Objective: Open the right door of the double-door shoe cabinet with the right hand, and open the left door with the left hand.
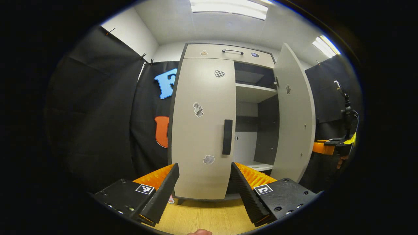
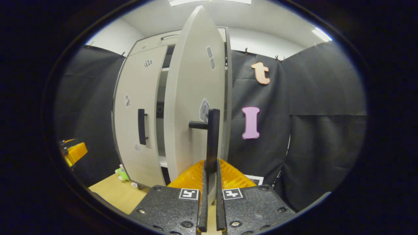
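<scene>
The pale grey shoe cabinet (image 1: 209,55) stands ahead on a wooden floor. Its left door (image 1: 202,130) is closed, with a black vertical handle (image 1: 227,137) near its inner edge. Its right door (image 1: 294,114) stands swung out, baring the shelves (image 1: 254,93). My left gripper (image 1: 205,181) is open, a short way in front of the left door, below its handle. In the right gripper view the right door (image 2: 192,98) is seen nearly edge-on, and my right gripper (image 2: 210,169) is shut on that door's black handle (image 2: 213,137). The closed left door (image 2: 138,120) shows beyond it.
Black cloth walls (image 1: 98,114) flank the cabinet on both sides. A top drawer with a handle (image 1: 232,51) sits above the doors. A small green toy (image 2: 122,173) lies on the floor by the cabinet's foot. The right gripper (image 1: 329,147) shows past the open door.
</scene>
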`<move>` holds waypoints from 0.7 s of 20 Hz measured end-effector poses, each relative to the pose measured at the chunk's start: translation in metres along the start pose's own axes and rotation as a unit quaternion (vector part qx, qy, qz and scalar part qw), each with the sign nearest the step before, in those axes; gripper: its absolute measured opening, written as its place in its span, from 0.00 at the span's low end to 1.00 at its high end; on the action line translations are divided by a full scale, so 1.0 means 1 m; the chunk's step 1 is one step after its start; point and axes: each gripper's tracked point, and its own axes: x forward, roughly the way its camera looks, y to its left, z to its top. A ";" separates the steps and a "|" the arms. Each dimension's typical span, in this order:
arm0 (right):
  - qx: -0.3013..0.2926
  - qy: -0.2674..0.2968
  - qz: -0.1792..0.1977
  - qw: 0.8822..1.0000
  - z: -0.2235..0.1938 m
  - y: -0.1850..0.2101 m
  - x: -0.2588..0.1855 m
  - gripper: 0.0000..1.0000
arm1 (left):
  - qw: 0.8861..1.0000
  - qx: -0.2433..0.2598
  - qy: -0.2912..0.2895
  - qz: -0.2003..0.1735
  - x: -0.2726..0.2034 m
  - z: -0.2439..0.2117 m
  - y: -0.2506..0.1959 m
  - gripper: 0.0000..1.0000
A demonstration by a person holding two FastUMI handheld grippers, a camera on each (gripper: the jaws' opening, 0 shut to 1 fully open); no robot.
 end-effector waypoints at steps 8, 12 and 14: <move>0.041 -0.001 -0.011 0.999 -0.004 -0.056 0.006 0.04 | 1.000 0.008 0.019 0.008 0.009 -0.014 0.001 0.95; 0.031 -0.001 -0.007 0.999 -0.005 -0.055 0.005 0.04 | 1.000 0.010 0.024 0.013 0.008 -0.018 0.001 0.95; 0.036 0.009 -0.009 0.999 -0.014 -0.056 -0.005 0.06 | 1.000 0.000 0.001 0.011 0.005 -0.008 0.001 0.95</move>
